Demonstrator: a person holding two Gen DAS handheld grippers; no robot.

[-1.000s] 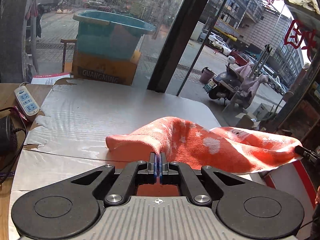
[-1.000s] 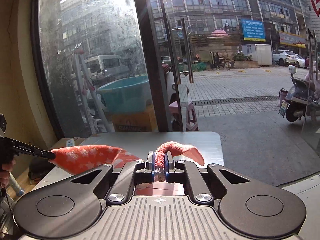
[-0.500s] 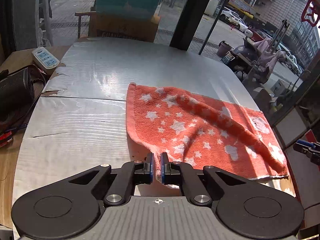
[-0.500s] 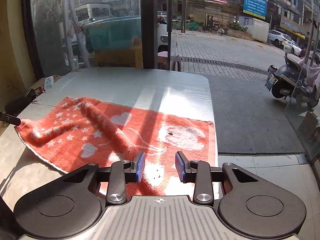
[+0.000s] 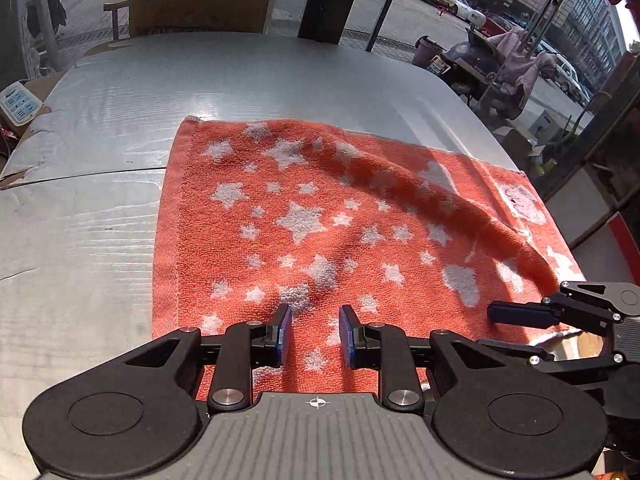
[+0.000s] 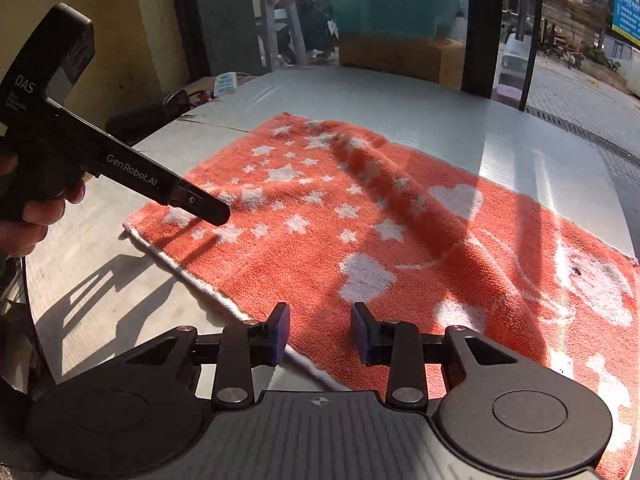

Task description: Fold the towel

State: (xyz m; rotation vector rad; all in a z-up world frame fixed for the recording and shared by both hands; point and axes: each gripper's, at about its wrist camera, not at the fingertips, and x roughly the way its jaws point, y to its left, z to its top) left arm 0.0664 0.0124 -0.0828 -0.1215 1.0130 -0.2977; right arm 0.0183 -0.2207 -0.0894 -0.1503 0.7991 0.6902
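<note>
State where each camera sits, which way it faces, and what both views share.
Left wrist: sits on the left gripper, facing across the orange star-patterned towel on the silver table; the right gripper shows at right.
Right wrist: sits on the right gripper, facing the towel's near edge; the left gripper and a hand show at left.
Shared: the towel, the table, both grippers open.

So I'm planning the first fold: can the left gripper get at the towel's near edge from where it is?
Probably yes. The left gripper is open just above the towel, with nothing lying between it and the near edge.
</note>
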